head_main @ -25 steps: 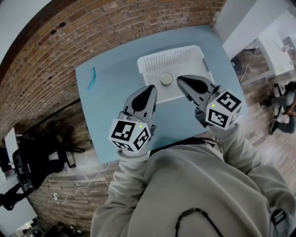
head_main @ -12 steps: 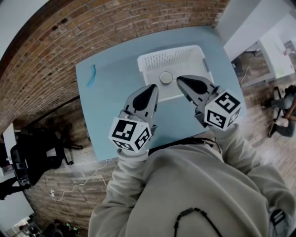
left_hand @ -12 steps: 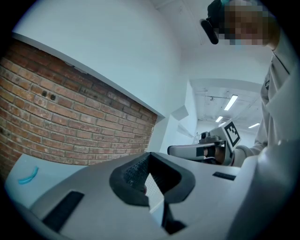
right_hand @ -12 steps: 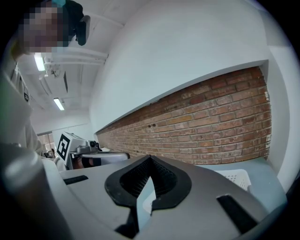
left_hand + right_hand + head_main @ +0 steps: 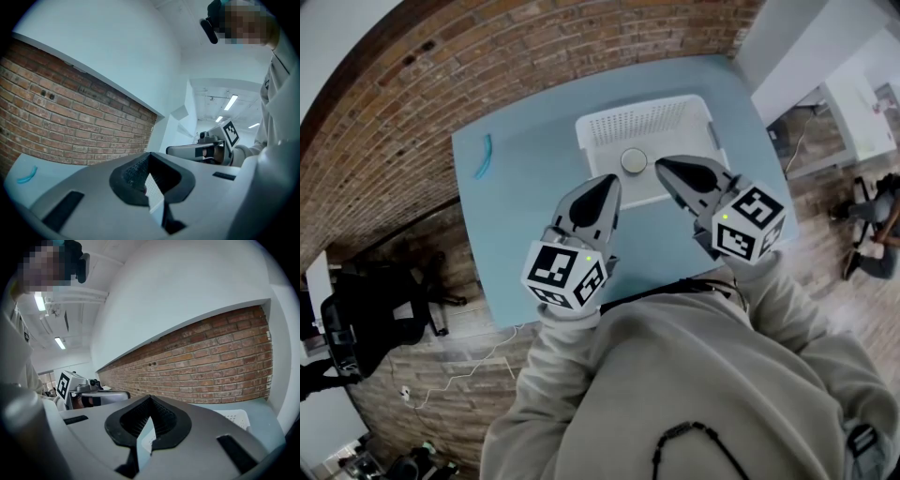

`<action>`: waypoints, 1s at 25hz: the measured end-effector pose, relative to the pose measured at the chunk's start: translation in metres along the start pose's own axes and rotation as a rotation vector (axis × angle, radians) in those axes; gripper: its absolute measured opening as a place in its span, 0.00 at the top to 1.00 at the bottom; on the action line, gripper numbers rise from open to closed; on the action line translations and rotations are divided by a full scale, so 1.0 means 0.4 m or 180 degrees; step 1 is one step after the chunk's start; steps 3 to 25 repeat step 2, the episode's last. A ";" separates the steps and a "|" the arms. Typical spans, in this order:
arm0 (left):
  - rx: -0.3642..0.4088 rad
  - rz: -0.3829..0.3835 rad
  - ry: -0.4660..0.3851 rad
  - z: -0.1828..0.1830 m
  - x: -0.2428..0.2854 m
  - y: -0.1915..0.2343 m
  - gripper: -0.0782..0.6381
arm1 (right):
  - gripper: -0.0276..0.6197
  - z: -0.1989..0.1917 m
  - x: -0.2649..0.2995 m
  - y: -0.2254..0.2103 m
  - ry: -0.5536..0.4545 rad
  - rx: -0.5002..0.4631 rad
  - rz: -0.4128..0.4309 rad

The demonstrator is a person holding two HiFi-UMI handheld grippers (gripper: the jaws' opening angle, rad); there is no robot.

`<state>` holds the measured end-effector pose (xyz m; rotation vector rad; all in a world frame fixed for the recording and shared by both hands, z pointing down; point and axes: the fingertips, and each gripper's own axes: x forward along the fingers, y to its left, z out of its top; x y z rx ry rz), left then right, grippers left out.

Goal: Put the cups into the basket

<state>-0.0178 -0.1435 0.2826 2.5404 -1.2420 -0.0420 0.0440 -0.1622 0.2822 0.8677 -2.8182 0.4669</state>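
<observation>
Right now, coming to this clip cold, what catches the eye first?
Two grippers with marker cubes fill the middle of the head view, the left gripper and right gripper both shut and empty, side by side over the blue table. Just beyond their tips sits a white basket with one cup inside; a blue curved object lies at the table's far left corner.

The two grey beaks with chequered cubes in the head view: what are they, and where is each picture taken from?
They are hand-held grippers, no robot: a person holds the left gripper and the right gripper. One camera sits on the person's head, looking down; two more ride on the grippers. Both pairs of jaws are shut, holding nothing. On the blue table stands a white basket with what looks like a cup inside; a small blue curved thing lies apart.
</observation>
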 end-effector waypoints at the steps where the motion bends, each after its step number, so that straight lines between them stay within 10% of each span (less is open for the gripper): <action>1: 0.0001 -0.0001 0.0000 0.000 0.001 -0.001 0.90 | 0.95 0.000 0.000 -0.001 0.0004 -0.0001 0.0002; 25: 0.0002 -0.0001 0.0000 0.001 0.002 -0.002 0.90 | 0.95 0.000 -0.001 -0.003 0.0009 -0.0001 0.0003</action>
